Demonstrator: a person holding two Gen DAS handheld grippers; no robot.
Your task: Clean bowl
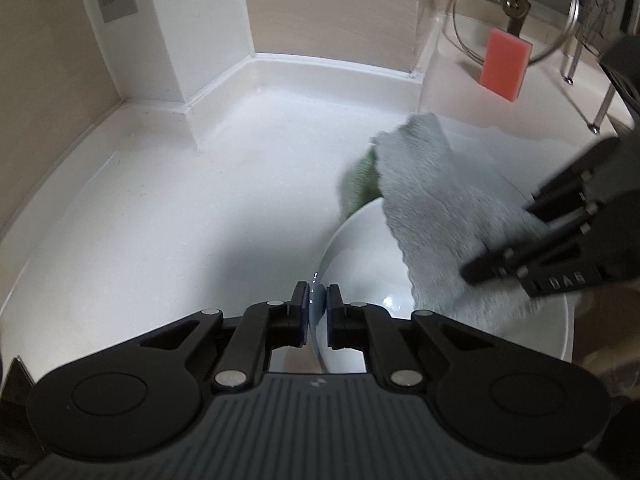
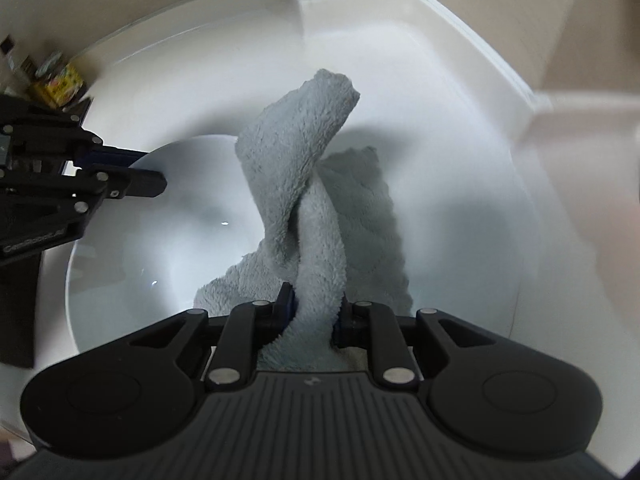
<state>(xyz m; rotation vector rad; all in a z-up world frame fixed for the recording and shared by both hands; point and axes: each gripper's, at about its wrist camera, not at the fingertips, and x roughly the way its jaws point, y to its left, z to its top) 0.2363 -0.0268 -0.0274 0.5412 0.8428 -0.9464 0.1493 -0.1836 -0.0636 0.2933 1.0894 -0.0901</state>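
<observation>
A white bowl (image 1: 352,240) sits low and right of centre in the left wrist view, on a white counter (image 1: 200,200) that runs into a tiled corner. In the right wrist view the same bowl (image 2: 132,240) fills the middle and left of the frame, its glossy inside facing the camera.

The left gripper (image 1: 318,312), at the bottom centre of its own view, is closed on the bowl's near rim, one finger inside the wall and one outside. From the other camera it (image 2: 136,172) reaches in from the left edge, clamped on the rim.

A fluffy grey cloth (image 2: 296,184) is pinched between the fingers of the right gripper (image 2: 314,312), which are drawn in tight on a twisted fold. The cloth rises up the centre of the frame and spreads down into the bowl. In the left wrist view the cloth (image 1: 432,208) drapes over the bowl's far rim, with the right gripper (image 1: 532,248) entering from the right edge. A green patch (image 1: 360,184) shows just behind the cloth, too blurred to identify.

In the upper right, a pink sponge (image 1: 506,64) leans beside a wire rack (image 1: 520,12).
</observation>
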